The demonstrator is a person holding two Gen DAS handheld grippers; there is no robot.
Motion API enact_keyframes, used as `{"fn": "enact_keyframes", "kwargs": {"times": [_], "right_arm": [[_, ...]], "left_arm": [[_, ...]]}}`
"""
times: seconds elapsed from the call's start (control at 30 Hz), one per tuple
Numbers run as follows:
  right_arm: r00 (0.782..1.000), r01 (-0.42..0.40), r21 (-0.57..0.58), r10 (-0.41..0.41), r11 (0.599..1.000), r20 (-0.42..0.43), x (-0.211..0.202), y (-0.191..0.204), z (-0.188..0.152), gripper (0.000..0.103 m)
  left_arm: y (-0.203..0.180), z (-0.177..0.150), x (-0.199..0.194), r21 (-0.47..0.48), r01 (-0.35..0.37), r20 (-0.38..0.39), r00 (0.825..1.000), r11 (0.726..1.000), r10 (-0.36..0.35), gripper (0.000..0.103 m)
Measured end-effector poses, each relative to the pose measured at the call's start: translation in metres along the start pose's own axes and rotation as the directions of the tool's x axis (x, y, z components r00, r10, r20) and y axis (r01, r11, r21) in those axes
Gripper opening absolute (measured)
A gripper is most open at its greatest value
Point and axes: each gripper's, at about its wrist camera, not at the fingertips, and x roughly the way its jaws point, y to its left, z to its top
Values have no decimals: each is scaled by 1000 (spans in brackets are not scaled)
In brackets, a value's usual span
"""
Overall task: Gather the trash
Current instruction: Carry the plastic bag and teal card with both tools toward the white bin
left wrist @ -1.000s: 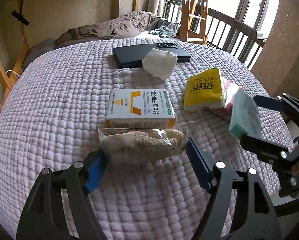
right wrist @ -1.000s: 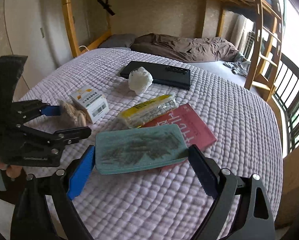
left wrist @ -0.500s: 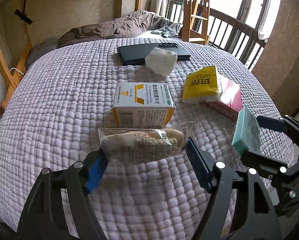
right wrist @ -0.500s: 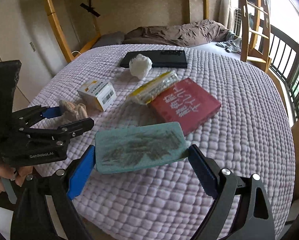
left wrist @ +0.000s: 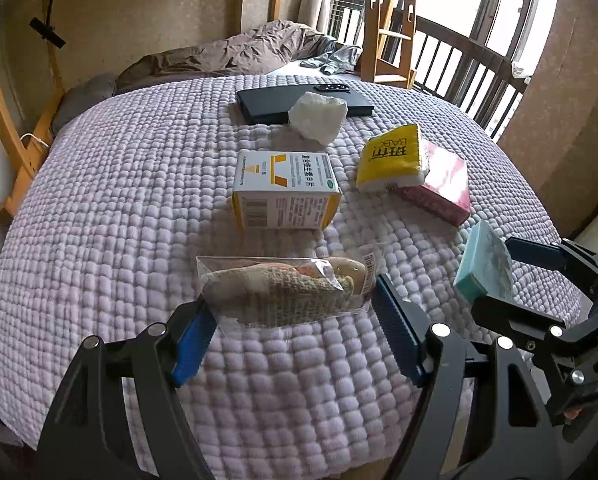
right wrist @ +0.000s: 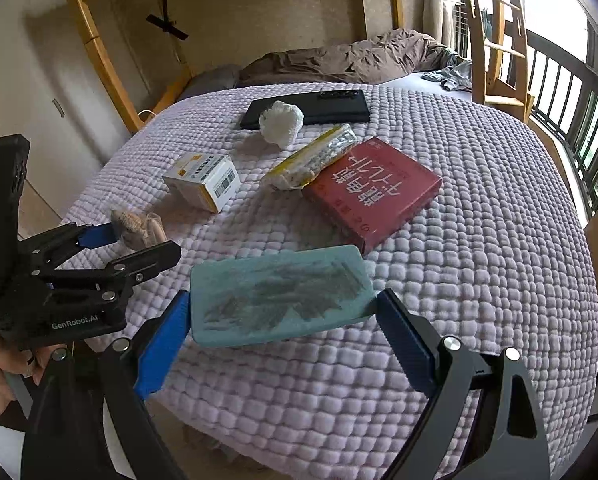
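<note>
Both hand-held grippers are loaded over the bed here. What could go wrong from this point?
1. The left hand-held gripper pinches the crinkly clear bag by its ends only, so it may slip out.
2. The right hand-held gripper grips the teal sponge just at its short edges, so it could pop free.
3. The grippers are close together, so they might knock each other.

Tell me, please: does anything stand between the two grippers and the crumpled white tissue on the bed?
Both grippers are already full: the left gripper holds a clear packet, the right gripper a teal pad. The white and yellow box lies between the left gripper and the white tissue.
</note>
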Motion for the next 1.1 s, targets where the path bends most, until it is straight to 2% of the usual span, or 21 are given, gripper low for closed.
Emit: {"fn": "enact_keyframes", "kwargs": {"times": [1.1], "right_arm": [[1000, -18, 30, 18, 999, 25, -41, 25, -29, 90]], "left_arm": [[-3, -35, -41, 36, -6, -30, 1000, 999, 7, 76]]}}
